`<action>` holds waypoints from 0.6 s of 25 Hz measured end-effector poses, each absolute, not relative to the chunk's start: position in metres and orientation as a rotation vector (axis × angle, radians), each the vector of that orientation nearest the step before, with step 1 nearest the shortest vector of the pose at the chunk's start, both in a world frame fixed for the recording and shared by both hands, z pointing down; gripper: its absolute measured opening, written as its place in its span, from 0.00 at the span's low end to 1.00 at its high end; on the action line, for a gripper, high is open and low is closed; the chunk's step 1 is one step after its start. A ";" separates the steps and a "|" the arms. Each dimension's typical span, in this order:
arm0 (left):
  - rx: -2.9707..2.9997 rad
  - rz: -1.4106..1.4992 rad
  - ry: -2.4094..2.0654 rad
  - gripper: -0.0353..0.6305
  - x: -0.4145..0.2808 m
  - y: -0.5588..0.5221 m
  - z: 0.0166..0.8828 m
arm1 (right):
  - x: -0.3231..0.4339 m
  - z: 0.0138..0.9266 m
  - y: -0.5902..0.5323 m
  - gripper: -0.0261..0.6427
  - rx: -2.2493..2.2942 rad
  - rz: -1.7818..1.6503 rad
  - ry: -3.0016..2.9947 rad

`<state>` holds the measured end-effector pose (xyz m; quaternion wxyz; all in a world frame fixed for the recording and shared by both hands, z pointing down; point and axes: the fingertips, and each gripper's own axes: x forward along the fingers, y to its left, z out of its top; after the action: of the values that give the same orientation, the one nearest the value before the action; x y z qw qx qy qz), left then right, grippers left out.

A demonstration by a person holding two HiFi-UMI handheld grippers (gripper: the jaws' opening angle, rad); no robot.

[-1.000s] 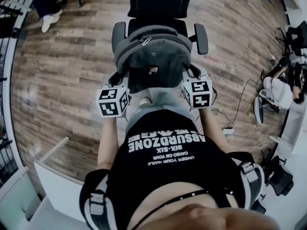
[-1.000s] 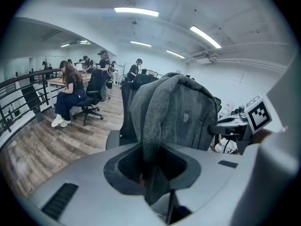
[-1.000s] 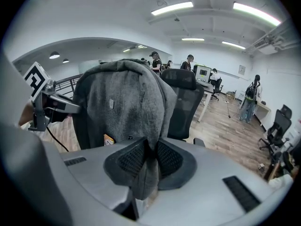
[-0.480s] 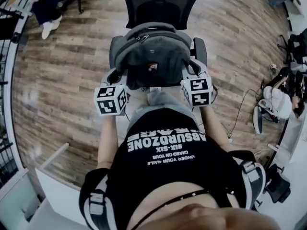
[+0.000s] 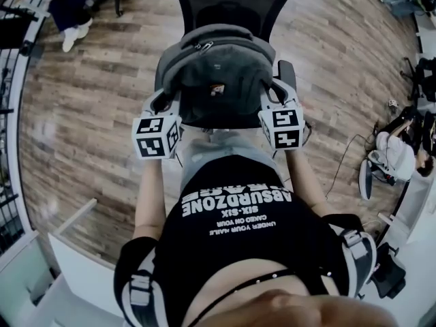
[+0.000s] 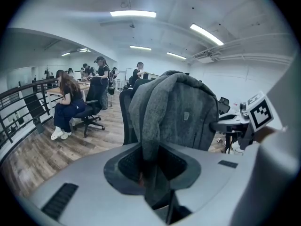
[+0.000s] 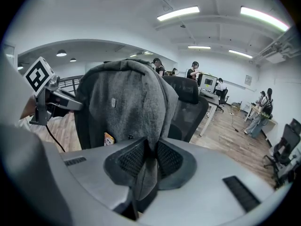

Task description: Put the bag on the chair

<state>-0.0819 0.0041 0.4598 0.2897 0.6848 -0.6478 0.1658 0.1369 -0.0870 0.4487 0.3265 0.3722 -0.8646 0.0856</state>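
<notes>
Backpack [image 5: 216,80], grey and upright, is over the seat of the black office chair [image 5: 231,2], just in front of its mesh backrest. The left hand-held gripper [image 5: 162,102] is clamped on fabric at one side of it, the right hand-held gripper [image 5: 276,95] on fabric at the other.

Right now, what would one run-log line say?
left claw: shut on bag | right claw: shut on bag | bag: upright, over chair | set down: cannot tell
</notes>
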 end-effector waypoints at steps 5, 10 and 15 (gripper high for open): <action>1.827 0.451 -1.757 0.18 -0.085 -0.006 0.460 | 0.132 0.452 -0.101 0.13 0.954 0.214 -2.276; 1.812 0.431 -1.788 0.18 -0.095 -0.012 0.458 | 0.121 0.451 -0.108 0.13 0.938 0.195 -2.283; 1.825 0.407 -1.781 0.18 -0.103 -0.015 0.459 | 0.114 0.449 -0.111 0.13 0.955 0.181 -2.279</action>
<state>-0.1030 -0.0150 0.4588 0.2761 0.6793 -0.6629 0.1514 0.1138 -0.1109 0.4488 0.3260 0.3645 -0.8695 0.0689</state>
